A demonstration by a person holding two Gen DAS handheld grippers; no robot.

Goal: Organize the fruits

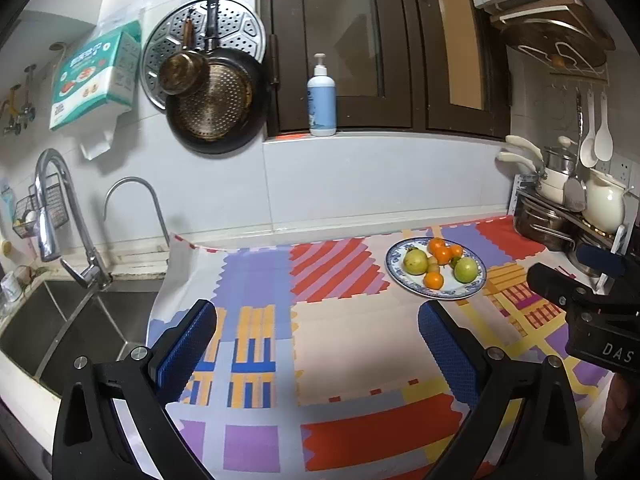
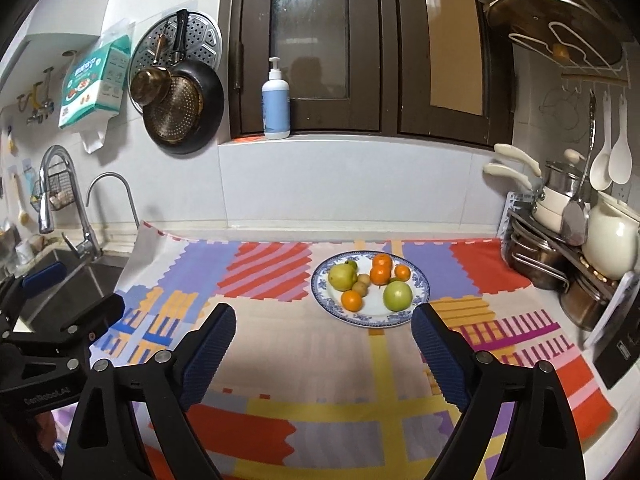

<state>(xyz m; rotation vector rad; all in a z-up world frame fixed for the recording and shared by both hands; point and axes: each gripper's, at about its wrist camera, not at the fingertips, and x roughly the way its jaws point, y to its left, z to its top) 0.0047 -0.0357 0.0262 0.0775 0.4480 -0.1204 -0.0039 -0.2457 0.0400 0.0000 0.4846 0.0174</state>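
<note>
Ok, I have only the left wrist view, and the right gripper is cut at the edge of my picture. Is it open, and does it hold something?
Observer: The right gripper is open, pads wide apart, nothing between them. It is over the cloth, just short of the plate.
Operator: Is any fruit on the plate hidden from me?
Observer: Yes, a small green fruit sits at the back, behind the yellow-green one.
Operator: And what lies on the counter past the right gripper?
Observer: A flat black device lies at the cloth's right edge, in front of the pot rack.
</note>
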